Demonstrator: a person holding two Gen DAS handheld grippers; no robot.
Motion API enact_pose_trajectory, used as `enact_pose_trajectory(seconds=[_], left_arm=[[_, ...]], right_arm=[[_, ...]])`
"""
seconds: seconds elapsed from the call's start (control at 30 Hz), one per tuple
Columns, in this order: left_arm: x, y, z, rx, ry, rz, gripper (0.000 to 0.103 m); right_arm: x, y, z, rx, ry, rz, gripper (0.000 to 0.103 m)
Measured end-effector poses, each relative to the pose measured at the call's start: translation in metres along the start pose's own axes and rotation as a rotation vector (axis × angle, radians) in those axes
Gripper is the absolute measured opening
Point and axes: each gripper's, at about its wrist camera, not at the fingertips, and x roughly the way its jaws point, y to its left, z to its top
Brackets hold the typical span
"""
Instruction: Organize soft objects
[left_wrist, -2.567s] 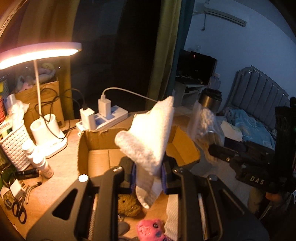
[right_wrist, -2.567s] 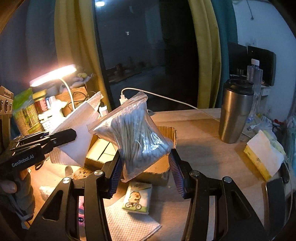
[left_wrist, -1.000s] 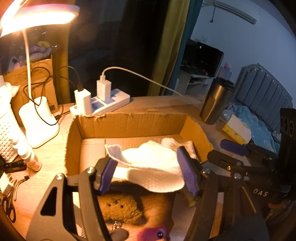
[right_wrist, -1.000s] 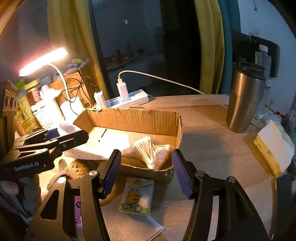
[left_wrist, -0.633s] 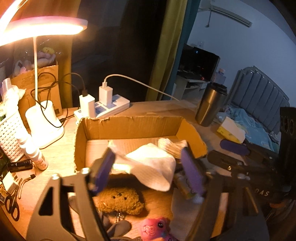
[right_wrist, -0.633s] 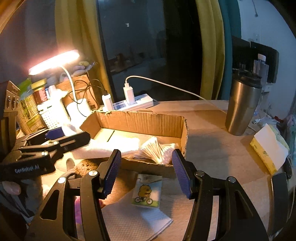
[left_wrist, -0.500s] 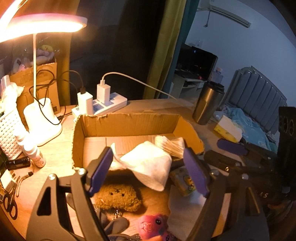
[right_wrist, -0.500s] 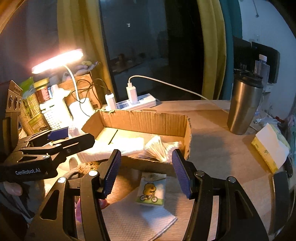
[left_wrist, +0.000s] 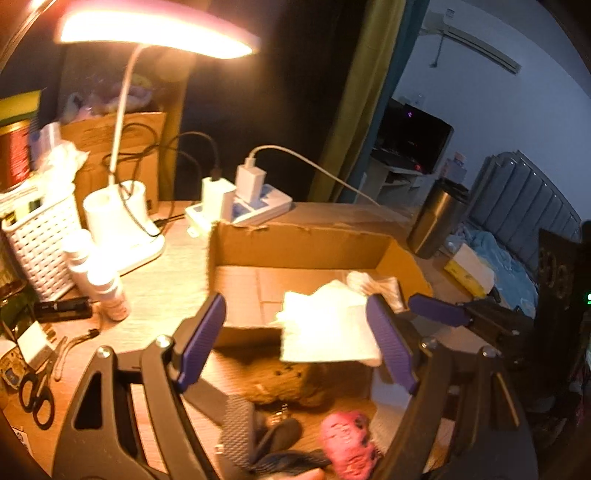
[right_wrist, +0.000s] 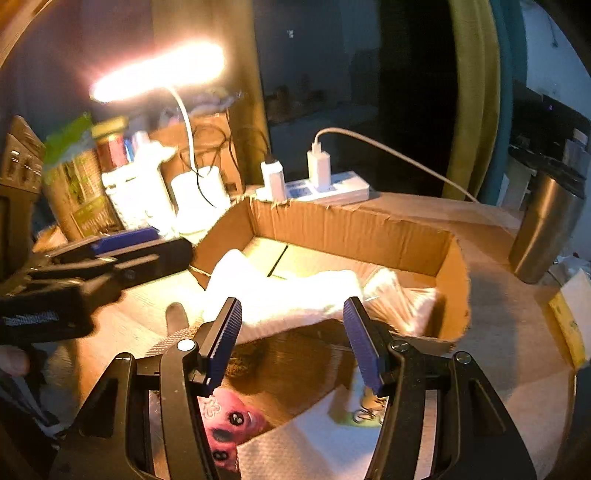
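My left gripper (left_wrist: 295, 343) wide open, nothing in it, right gripper (right_wrist: 293, 341) open and empty, cloth (right_wrist: 288, 295) draped over box (right_wrist: 351, 229) edge

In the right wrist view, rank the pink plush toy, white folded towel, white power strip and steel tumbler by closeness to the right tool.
1. Pink plush toy, just below-left.
2. White folded towel, ahead, draped over the box edge.
3. White power strip and steel tumbler: both farthest, too close to call.
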Motion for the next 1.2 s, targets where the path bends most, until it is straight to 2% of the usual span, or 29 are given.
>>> enact_pose_trajectory(seconds=[0.1,0.17,0.2,0.23,0.3,0.33,0.43,0.8,0.9,1.03,1.2], left_arm=[[-0.004,0.015,-0.003,-0.022,-0.003,0.012,0.080],[-0.006,0.026,-0.005,-0.040,-0.004,0.017,0.080],[-0.007,0.029,-0.006,-0.046,-0.004,0.017,0.080],[-0.008,0.033,-0.007,-0.049,-0.004,0.017,0.080],[-0.009,0.038,-0.008,-0.051,-0.008,0.016,0.080],[-0.010,0.041,-0.008,-0.050,-0.010,0.015,0.080],[-0.010,0.047,-0.010,-0.046,-0.011,0.014,0.080],[-0.010,0.071,-0.014,-0.085,-0.007,0.018,0.080],[-0.009,0.072,-0.015,-0.080,-0.003,0.020,0.080],[-0.007,0.073,-0.016,-0.074,0.009,0.021,0.080],[-0.004,0.074,-0.018,-0.072,0.022,0.030,0.080]], right_arm=[[0.017,0.004,0.000,-0.014,0.040,-0.014,0.059],[0.023,0.008,0.000,-0.026,0.048,-0.029,0.052],[0.025,0.009,0.001,-0.035,0.052,-0.035,0.042],[0.026,0.010,0.002,-0.037,0.053,-0.041,0.027],[0.029,0.009,0.004,-0.036,0.054,-0.062,0.011],[0.029,0.008,0.005,-0.034,0.055,-0.062,0.010],[0.028,0.006,0.010,-0.037,0.051,-0.071,0.006],[0.045,-0.003,0.048,-0.025,0.000,-0.140,0.005],[0.060,-0.011,0.049,-0.015,0.022,-0.166,0.006],[0.085,-0.016,0.037,0.006,0.100,-0.164,0.006],[0.085,-0.012,0.030,0.000,0.120,-0.128,0.006]])
